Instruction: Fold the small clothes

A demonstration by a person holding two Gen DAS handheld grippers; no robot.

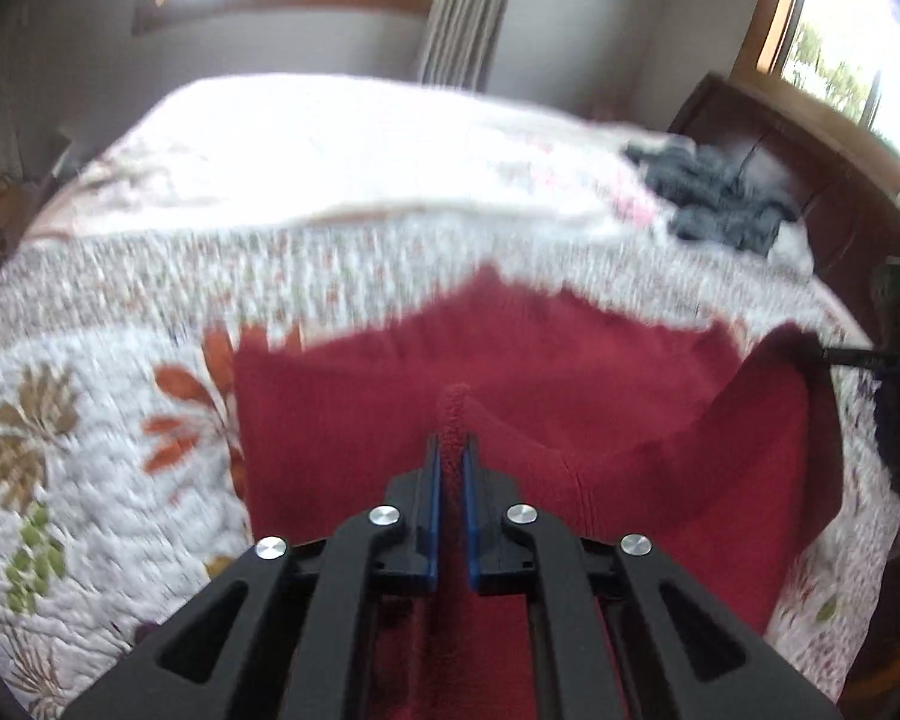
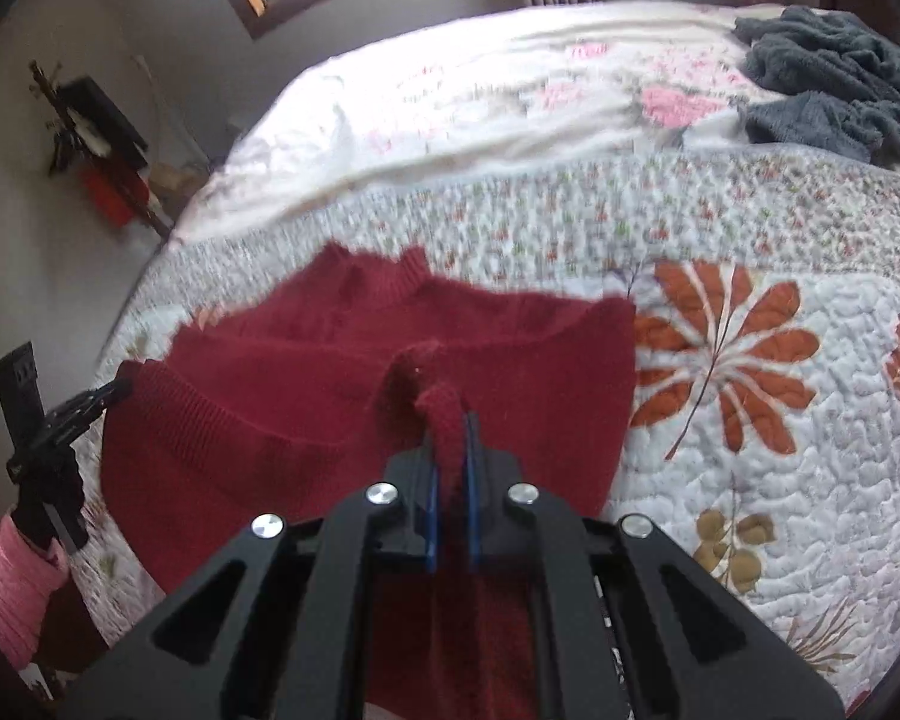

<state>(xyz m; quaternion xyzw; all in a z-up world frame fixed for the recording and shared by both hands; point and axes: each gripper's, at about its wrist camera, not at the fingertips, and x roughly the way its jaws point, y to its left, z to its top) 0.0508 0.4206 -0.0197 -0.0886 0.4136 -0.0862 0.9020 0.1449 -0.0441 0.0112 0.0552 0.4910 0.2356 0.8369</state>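
Item: red sweater (image 1: 390, 396), spread on the quilted bed (image 1: 90, 420), collar at the far end.
Left tool (image 1: 451, 450): clamped narrow on a pinch of the near hem.
Right tool (image 2: 450, 426): likewise pinching red knit.
Relation: garment body lies ahead of both tools, long axis running away toward the collar (image 2: 390, 276); neither hand looks nearer.
Likely step: carry hem forward.
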